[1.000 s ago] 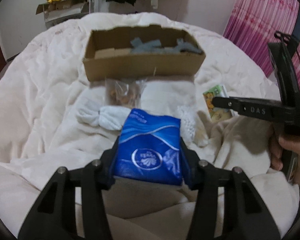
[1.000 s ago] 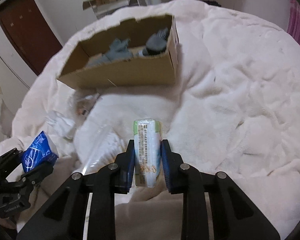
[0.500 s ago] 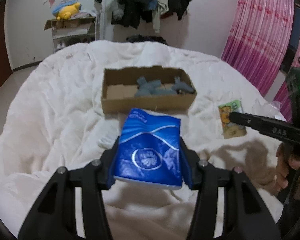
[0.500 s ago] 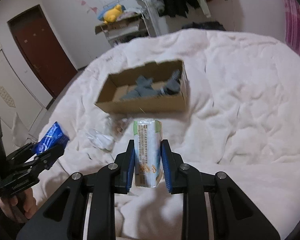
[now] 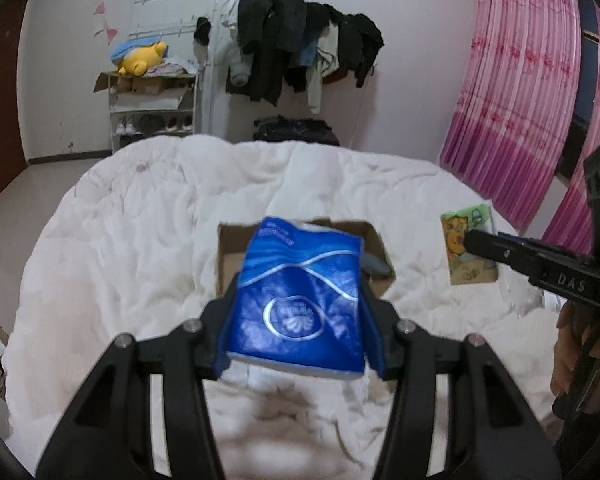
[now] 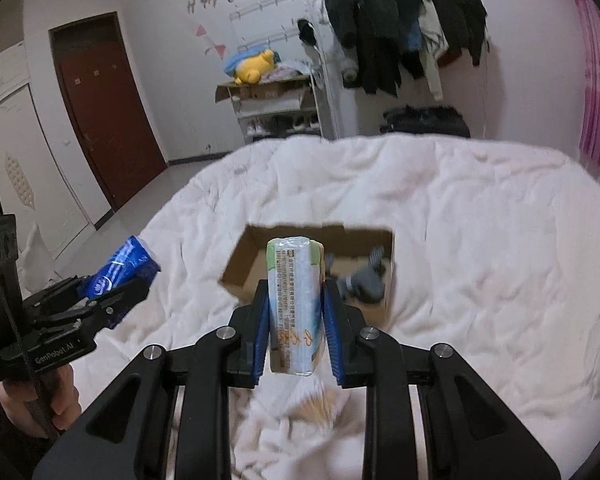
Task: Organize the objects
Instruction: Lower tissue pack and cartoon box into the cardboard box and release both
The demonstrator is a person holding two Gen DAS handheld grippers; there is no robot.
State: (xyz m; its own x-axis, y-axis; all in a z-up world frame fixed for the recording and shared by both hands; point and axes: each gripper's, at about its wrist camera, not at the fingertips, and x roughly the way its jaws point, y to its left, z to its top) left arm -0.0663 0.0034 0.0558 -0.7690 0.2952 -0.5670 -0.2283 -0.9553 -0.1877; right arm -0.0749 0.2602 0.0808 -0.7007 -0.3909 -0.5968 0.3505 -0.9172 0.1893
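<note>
- Both tools are higher above the bed (image 6: 480,240) than before.
- Left tool (image 5: 298,320) clamps blue tissue pack (image 5: 300,292).
- Right tool (image 6: 296,320) clamps green-white tissue pack (image 6: 294,304); cardboard box (image 6: 244,264) beyond.

Blue tissue pack (image 5: 300,296); pink striped curtain (image 5: 516,92); white blanket (image 5: 140,240).

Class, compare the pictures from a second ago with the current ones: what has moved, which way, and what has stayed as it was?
Both tools have risen above the bed: the cardboard box now looks smaller and lower, with more of the room showing. The left tool stays clamped on the blue tissue pack, the right tool on the green-white pack. Nothing was let go. The box and its grey items lie as before.
</note>
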